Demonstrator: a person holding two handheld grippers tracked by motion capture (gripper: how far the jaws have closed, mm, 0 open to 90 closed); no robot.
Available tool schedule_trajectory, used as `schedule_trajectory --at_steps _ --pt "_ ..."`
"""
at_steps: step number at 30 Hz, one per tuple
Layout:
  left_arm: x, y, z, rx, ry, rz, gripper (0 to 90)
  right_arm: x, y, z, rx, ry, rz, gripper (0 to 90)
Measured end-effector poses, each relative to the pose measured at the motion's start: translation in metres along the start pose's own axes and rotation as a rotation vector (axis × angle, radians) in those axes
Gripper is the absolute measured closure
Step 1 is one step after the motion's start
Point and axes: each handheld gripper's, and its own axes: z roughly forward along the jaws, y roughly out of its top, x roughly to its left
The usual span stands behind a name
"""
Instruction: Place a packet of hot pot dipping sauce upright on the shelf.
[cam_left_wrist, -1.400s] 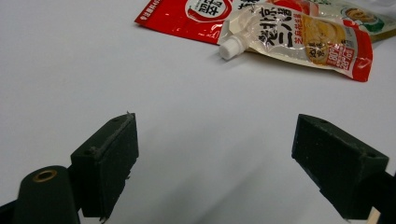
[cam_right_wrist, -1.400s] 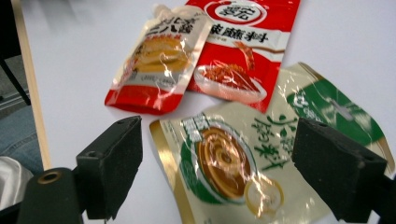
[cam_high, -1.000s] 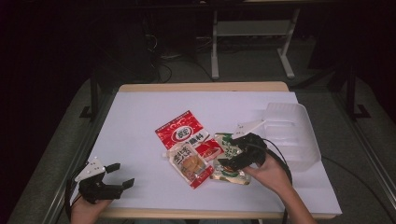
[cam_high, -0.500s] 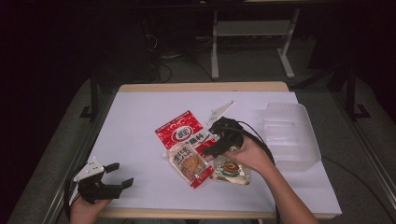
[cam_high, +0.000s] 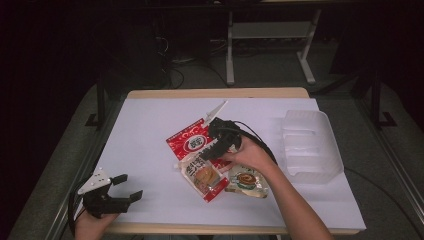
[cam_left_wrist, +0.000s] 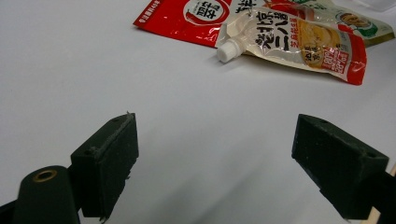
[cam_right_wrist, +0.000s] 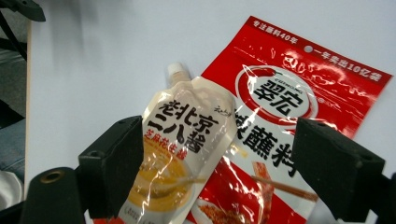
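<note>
My right gripper (cam_high: 212, 145) hangs with its jaws spread wide over the cream spouted sauce pouch with a white cap (cam_right_wrist: 184, 154), gripping nothing. That pouch lies near the middle of the white table (cam_high: 150, 130), partly over the flat glossy red seasoning packet (cam_right_wrist: 299, 107). In the right gripper view I can read black characters 老北京 and 二八酱 on the pouch, and on the red packet 翠宏 in a white oval, large white 蘸料 below it, and small print along the top edge. The high view adds what that close view lacks: a third green-and-white sachet with a round picture (cam_high: 246, 181) just beside the pouch, and a clear plastic lidded tray (cam_high: 310, 145) well apart near the right edge. My left gripper (cam_high: 121, 192) sits at the near left corner, jaws wide, holding nothing; its own view catches the pouch cap (cam_left_wrist: 227, 50) side-on, far ahead.
</note>
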Motion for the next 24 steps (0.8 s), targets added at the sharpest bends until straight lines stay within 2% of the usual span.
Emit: schedule_trajectory --at_steps 2,5,13,24 --pt "-0.001 0.000 0.000 -0.004 -0.001 -0.007 14.4 -0.002 0.003 0.006 0.009 0.009 -0.010 16.4" --pt "-0.001 0.000 0.000 -0.009 -0.002 -0.010 14.5 -0.003 0.006 0.011 0.024 0.016 0.002 16.4" --pt "0.000 0.000 0.000 -0.003 -0.002 -0.002 14.4 -0.007 0.017 0.037 0.069 0.060 0.004 20.6" --pt "-0.001 0.000 0.000 -0.005 -0.001 0.000 14.5 -0.005 0.023 0.069 0.133 0.077 -0.017 26.4"
